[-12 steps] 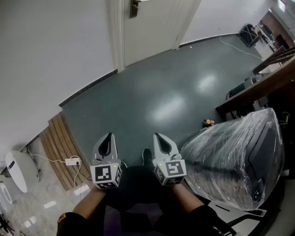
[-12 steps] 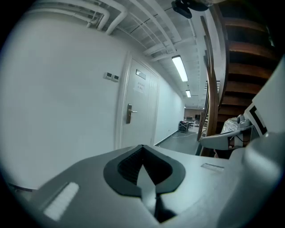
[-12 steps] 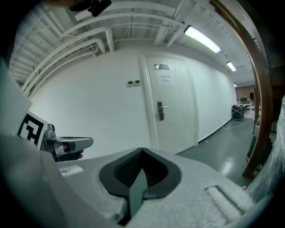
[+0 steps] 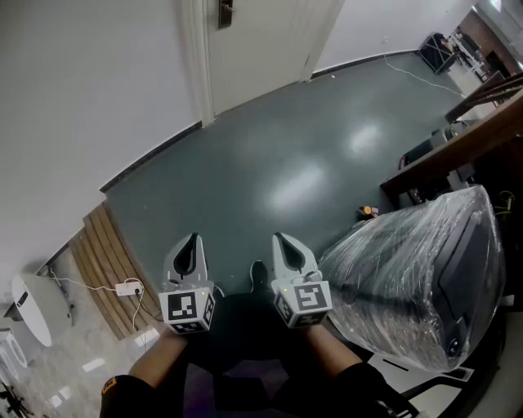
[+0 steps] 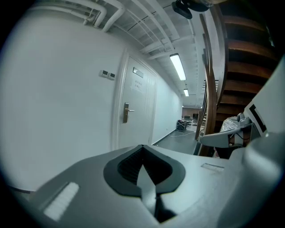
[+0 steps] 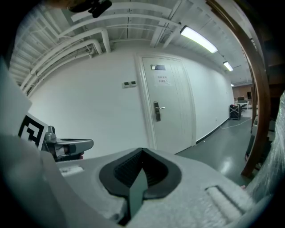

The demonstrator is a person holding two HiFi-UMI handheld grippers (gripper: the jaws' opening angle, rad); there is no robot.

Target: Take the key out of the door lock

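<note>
A white door (image 4: 261, 41) stands shut far ahead across the floor, its metal lock plate and handle (image 4: 225, 12) at the top edge of the head view. The handle (image 5: 126, 112) shows small in the left gripper view, and the handle (image 6: 157, 110) likewise in the right gripper view. The key is too small to make out. My left gripper (image 4: 189, 245) and right gripper (image 4: 286, 243) are held side by side low in front of me, far from the door. Both are shut with nothing between the jaws.
A large plastic-wrapped bundle (image 4: 417, 277) sits close on my right, beside a dark wooden stair rail (image 4: 458, 139). Wooden slats (image 4: 106, 261), a white power strip (image 4: 127, 286) and a white appliance (image 4: 33, 306) lie along the left wall. A small orange object (image 4: 368, 213) lies on the green floor (image 4: 286, 163).
The door and floor have shifted slightly up and left in the head view. Both grippers hold the same pose.
</note>
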